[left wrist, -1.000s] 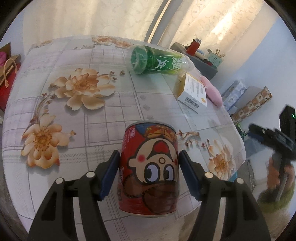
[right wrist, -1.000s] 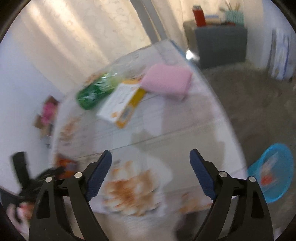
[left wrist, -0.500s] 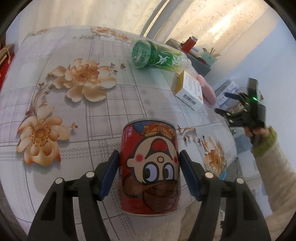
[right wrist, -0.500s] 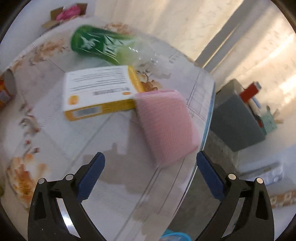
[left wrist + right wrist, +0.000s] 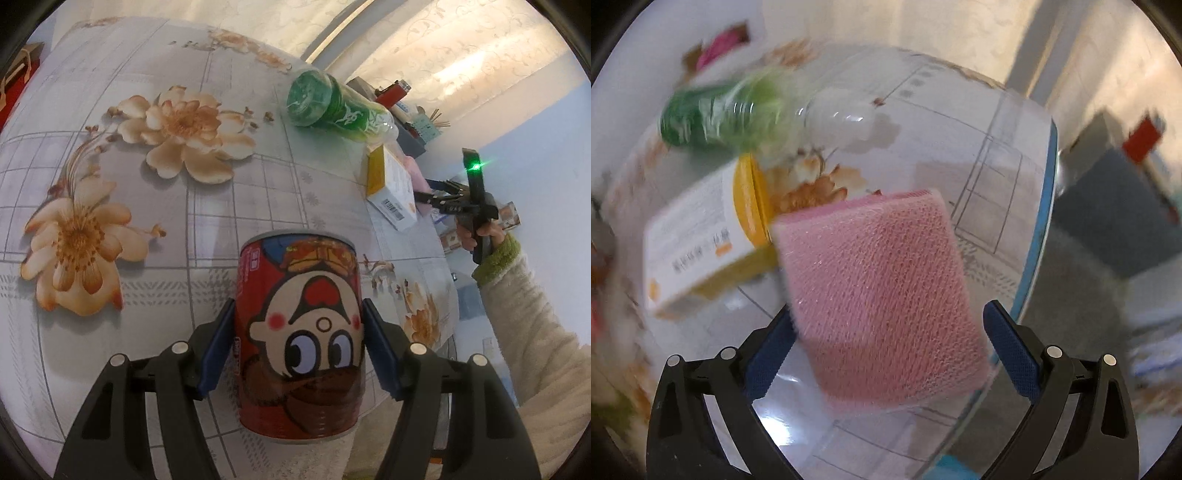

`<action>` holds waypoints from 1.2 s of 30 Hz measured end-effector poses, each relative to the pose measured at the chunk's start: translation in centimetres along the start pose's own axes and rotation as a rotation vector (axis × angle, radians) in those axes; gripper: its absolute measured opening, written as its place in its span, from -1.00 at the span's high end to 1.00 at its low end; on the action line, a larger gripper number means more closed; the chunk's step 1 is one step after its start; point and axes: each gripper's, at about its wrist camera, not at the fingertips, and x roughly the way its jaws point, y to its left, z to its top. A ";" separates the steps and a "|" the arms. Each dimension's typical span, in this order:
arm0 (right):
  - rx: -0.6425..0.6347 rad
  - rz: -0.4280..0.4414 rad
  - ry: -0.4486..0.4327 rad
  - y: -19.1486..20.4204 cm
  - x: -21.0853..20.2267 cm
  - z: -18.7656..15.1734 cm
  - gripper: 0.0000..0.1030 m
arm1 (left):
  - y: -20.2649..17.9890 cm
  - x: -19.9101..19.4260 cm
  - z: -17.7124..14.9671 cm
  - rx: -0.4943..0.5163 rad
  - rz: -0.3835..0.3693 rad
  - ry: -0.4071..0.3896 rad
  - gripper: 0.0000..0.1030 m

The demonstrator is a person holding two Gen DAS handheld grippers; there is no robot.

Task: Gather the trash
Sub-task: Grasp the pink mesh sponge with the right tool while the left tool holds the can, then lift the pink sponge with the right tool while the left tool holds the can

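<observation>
In the left wrist view, the left gripper [image 5: 299,354] had its blue pads pressed against both sides of a red cylindrical tin can printed with a cartoon face [image 5: 300,332], which stood upright between them above the near edge of the round table covered in a flowered, grid-patterned cloth [image 5: 147,206]. Farther back a green-labelled clear plastic bottle [image 5: 336,107] lay on its side, and just beside it lay a white and yellow cardboard box with a barcode [image 5: 393,192]. Off the table's right edge, a hand in a cream fleece sleeve with a green cuff [image 5: 517,295] held the right gripper [image 5: 428,188] near that box. In the right wrist view, blurred, the right gripper [image 5: 882,350] had just been opening; its jaws stood wide on either side of a pink knitted rectangular sponge pad [image 5: 882,291] lying at the table's edge, with a gap showing at the right pad and the left pad's contact unclear. The box [image 5: 698,243] touched the pad's left corner, with the bottle [image 5: 738,110] beyond.
</observation>
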 end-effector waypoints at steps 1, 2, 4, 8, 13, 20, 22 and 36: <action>0.032 0.025 -0.005 -0.3 -0.1 -0.3 -0.83 | -0.1 0.1 -0.1 -0.001 0.001 0.002 -0.25; 0.075 0.049 -0.009 -0.6 -0.2 -0.8 -0.80 | -0.2 0.2 -0.1 -0.003 0.003 0.003 -0.25; 0.124 0.031 -0.017 -0.5 -0.6 -1.9 -0.54 | -0.4 0.2 -0.1 -0.004 0.006 0.004 -0.25; 0.258 -0.028 -0.001 0.6 -1.9 -5.2 -0.52 | -0.5 0.4 -0.1 -0.023 0.001 -0.004 -0.25; 0.414 -0.090 0.038 4.1 -3.9 -10.6 -0.51 | -1.1 0.4 -0.7 -0.024 0.032 -0.028 -0.25; 0.470 -0.112 -0.020 11.8 -6.1 -15.2 -0.51 | -1.8 0.1 -1.4 -0.003 0.069 -0.061 -0.25; 0.464 -0.099 -0.046 13.8 -6.4 -15.5 -0.51 | -1.8 0.2 -1.6 -0.009 0.071 -0.059 -0.25; 0.479 -0.056 -0.114 19.5 -6.4 -12.0 -0.67 | -2.1 0.0 -1.8 0.002 0.098 -0.089 -0.26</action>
